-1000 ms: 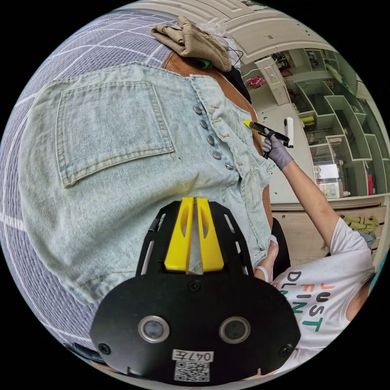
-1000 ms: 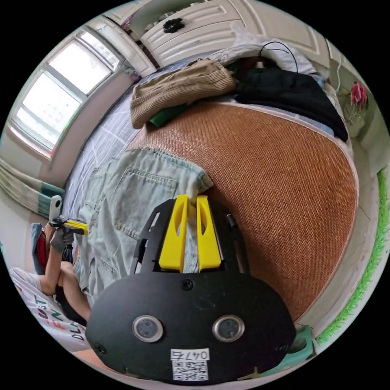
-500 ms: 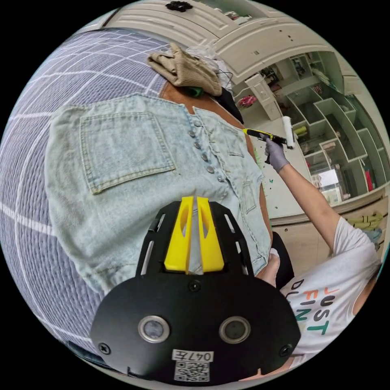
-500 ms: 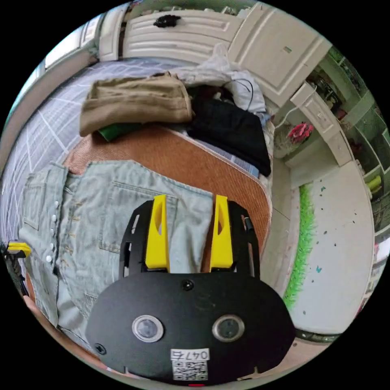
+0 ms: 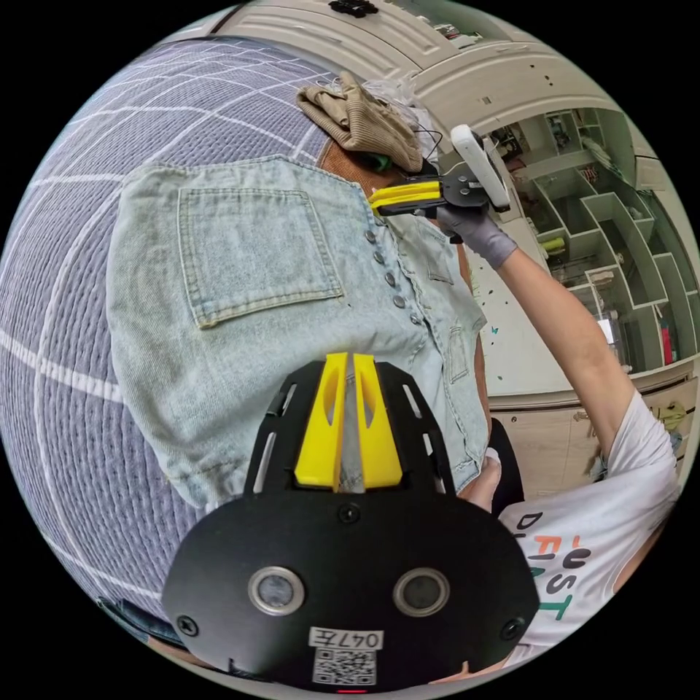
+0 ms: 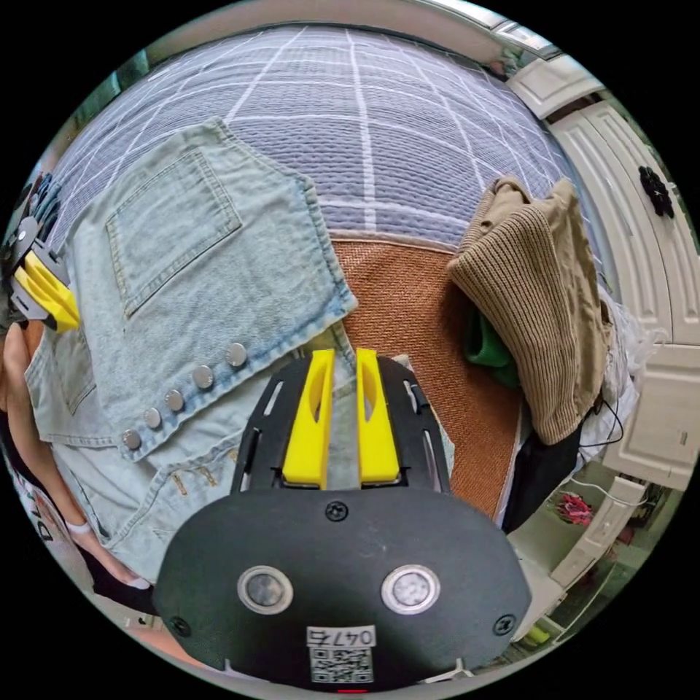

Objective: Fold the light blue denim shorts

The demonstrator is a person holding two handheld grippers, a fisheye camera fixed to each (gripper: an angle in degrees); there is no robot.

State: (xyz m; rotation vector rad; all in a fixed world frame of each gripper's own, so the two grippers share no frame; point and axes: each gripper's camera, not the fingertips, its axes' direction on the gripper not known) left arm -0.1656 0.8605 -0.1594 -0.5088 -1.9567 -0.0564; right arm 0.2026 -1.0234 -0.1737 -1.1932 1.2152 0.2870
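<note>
The light blue denim shorts (image 5: 240,292) lie spread on the bed, a patch pocket (image 5: 255,251) and a row of metal buttons (image 5: 390,281) facing up. My left gripper (image 5: 346,359) is shut on the shorts' near edge, with denim between its yellow jaws. In the right gripper view the shorts (image 6: 197,270) cover the left half, one flap folded over along the buttons (image 6: 193,378). My right gripper (image 6: 340,355) is shut on the denim just below that flap's corner. A gloved hand holds that right gripper (image 5: 405,198) at the shorts' far edge. The left gripper (image 6: 45,292) sits at the shorts' left border.
A tan knitted garment (image 6: 539,292) lies on a green item (image 6: 485,346), beside dark clothes (image 6: 539,467), on a brown woven mat (image 6: 408,313). A purple-grey quilted bedspread (image 6: 364,109) lies beyond. A person's arm (image 5: 561,335) and white T-shirt (image 5: 598,539) are on the right, with shelves (image 5: 605,204) behind.
The right gripper let go of the shorts' corner, opened, moved to the edge by the buttons and shut there. The left gripper kept its hold on the denim.
</note>
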